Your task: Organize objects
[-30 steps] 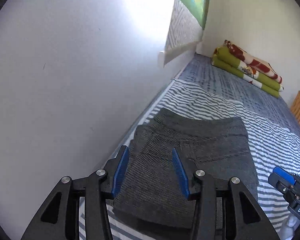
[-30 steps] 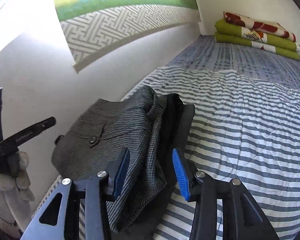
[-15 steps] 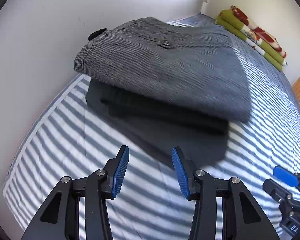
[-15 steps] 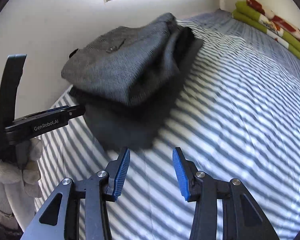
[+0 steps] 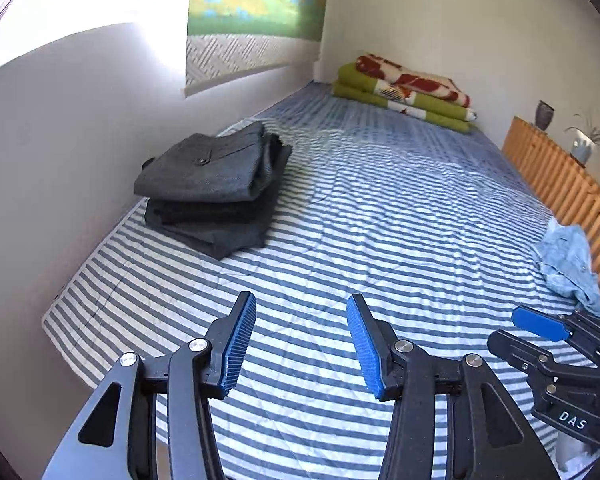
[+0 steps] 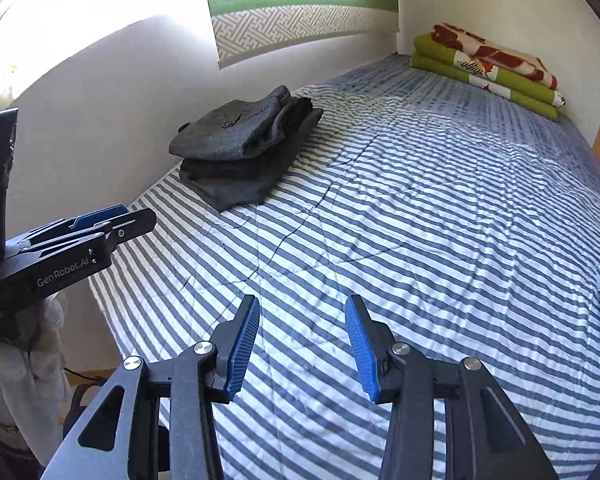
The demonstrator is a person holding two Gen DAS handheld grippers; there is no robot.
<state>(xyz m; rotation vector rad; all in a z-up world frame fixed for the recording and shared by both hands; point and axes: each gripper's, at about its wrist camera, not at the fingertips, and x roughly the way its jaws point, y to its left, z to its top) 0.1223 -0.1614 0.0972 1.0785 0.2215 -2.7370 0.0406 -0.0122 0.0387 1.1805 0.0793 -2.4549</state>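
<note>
Item: folded grey garments (image 5: 216, 184), one stack, resting on the striped bed (image 5: 380, 216), left of centre in both views, against the wall.

Change: a second ago your tools stood right over this stack with the cloth between their pads; now you have both pulled well back and the pile lies apart from them, squared and untouched. That stack reads as finished.

Left tool (image 5: 300, 344): spread, nothing between the pads; its jaws have just been opening a little further, over bare sheet.

Right tool (image 6: 302, 344): spread and empty, hovering over the stripes in the lower middle of its view.

Outstanding: crumpled light-blue cloth (image 5: 568, 264), right edge of the left view, beside the wooden slats (image 5: 560, 184). Likely your next piece to fold.

Not for handling: green and red blanket (image 5: 404, 92), upper centre, already folded.
</note>
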